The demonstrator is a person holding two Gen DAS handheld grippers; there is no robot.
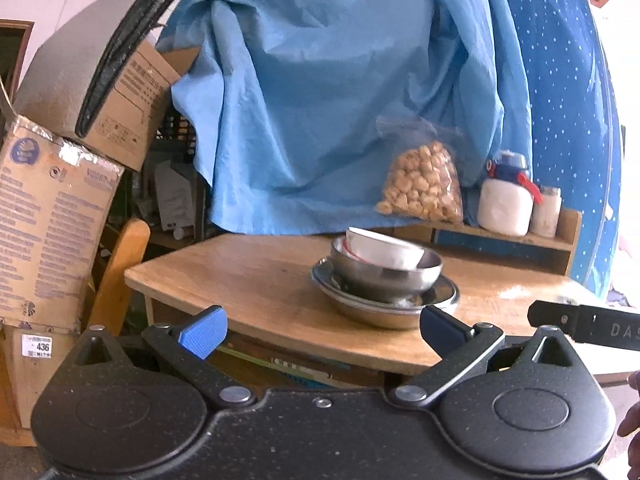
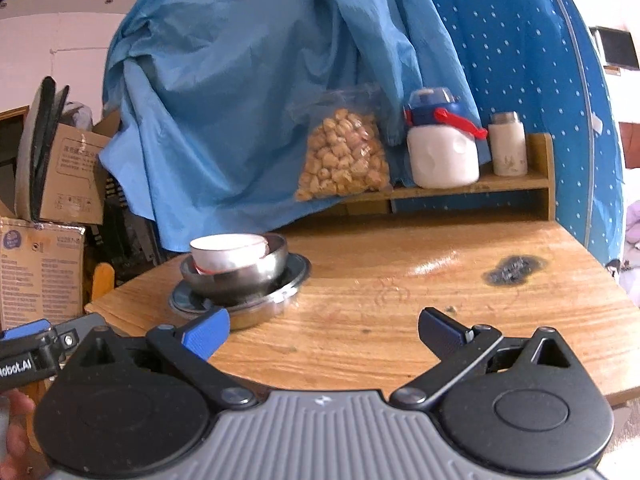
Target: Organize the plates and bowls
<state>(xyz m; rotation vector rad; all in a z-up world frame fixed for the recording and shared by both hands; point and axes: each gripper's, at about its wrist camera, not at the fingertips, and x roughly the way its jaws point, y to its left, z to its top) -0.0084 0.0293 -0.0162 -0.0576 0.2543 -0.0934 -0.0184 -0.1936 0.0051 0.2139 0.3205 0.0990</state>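
A stack of dishes stands on the wooden table [image 1: 256, 280]: a steel plate [image 1: 444, 294] at the bottom, a steel bowl [image 1: 384, 274] on it, and a white bowl [image 1: 384, 249] tilted inside the steel bowl. My left gripper [image 1: 320, 330] hangs open just short of the table's near edge, with nothing between its fingers. In the right wrist view the same steel plate [image 2: 294, 270], steel bowl [image 2: 240, 272] and white bowl [image 2: 228, 250] sit at the table's left. My right gripper [image 2: 324, 332] is open over the table [image 2: 400, 300], to the right of the stack, holding nothing.
A low wooden shelf [image 2: 472, 188] at the table's back carries a white jug with a blue lid [image 2: 442, 148], a small white bottle [image 2: 508, 146] and a bag of snacks [image 2: 342, 156]. Blue cloth [image 1: 320, 100] hangs behind. Cardboard boxes [image 1: 52, 216] pile up at the left. A dark burn mark [image 2: 514, 270] spots the table.
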